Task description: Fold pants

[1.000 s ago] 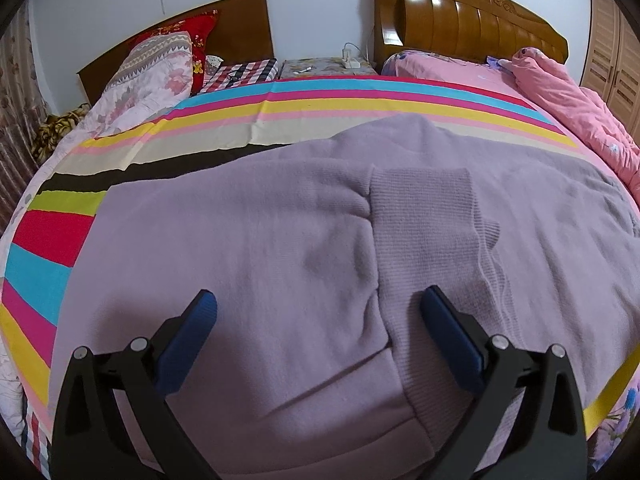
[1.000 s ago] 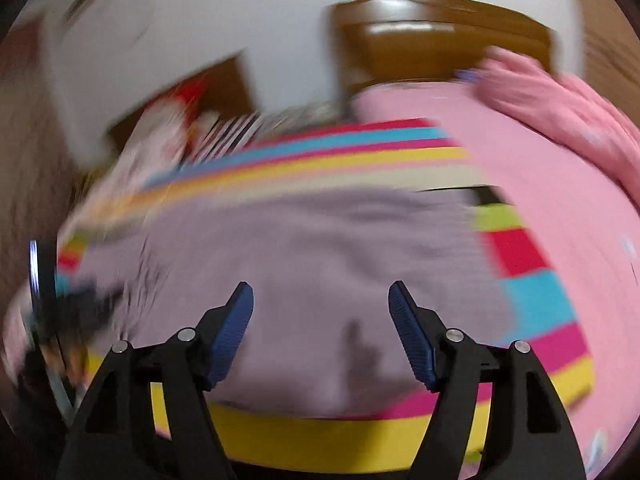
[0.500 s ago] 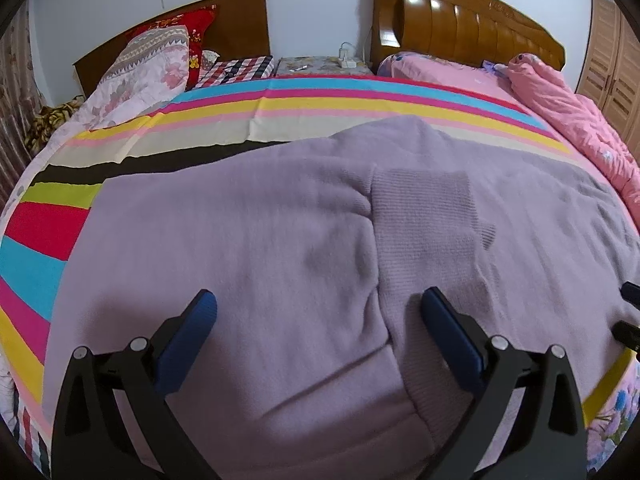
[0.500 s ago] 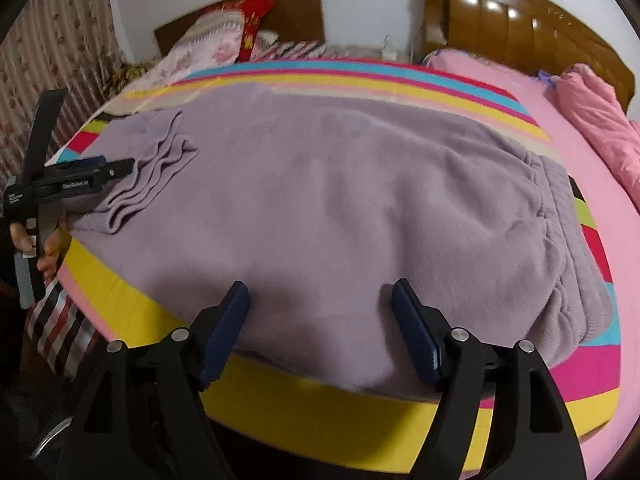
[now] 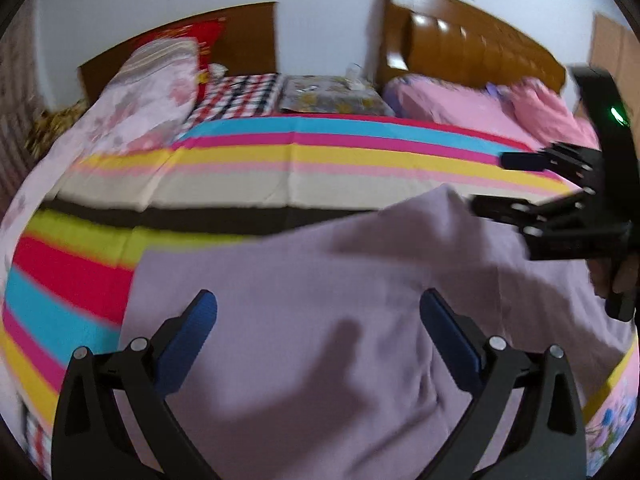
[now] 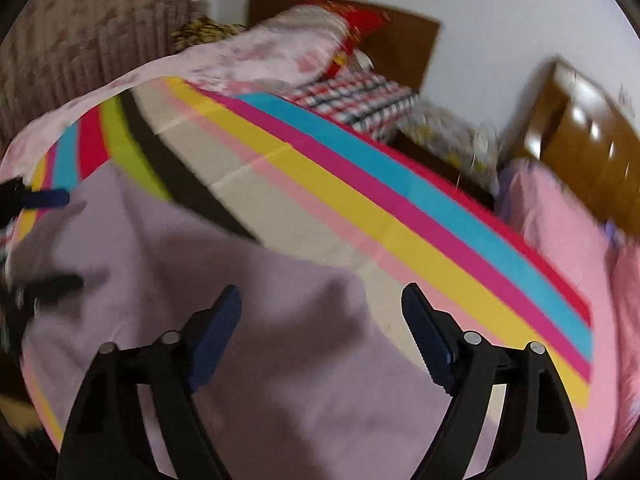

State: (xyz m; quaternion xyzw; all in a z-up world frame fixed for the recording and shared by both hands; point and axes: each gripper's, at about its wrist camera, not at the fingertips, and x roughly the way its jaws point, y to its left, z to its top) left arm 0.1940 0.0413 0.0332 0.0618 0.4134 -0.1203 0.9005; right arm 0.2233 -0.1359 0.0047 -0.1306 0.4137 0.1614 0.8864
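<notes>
Where gripper (image 5: 318, 344) hovers, pants (image 5: 304, 304) beneath

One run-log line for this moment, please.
pants: flat on striped bed | left gripper: open, empty | right gripper: opening, empty, over pants

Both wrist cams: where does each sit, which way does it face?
Left wrist: on the left gripper, angled down over the lilac pants toward the headboards; right gripper and a hand at right edge.
Right wrist: on the right gripper, open, over the pants' edge and striped sheet.
Shared: pants, sheet, headboards.
</notes>
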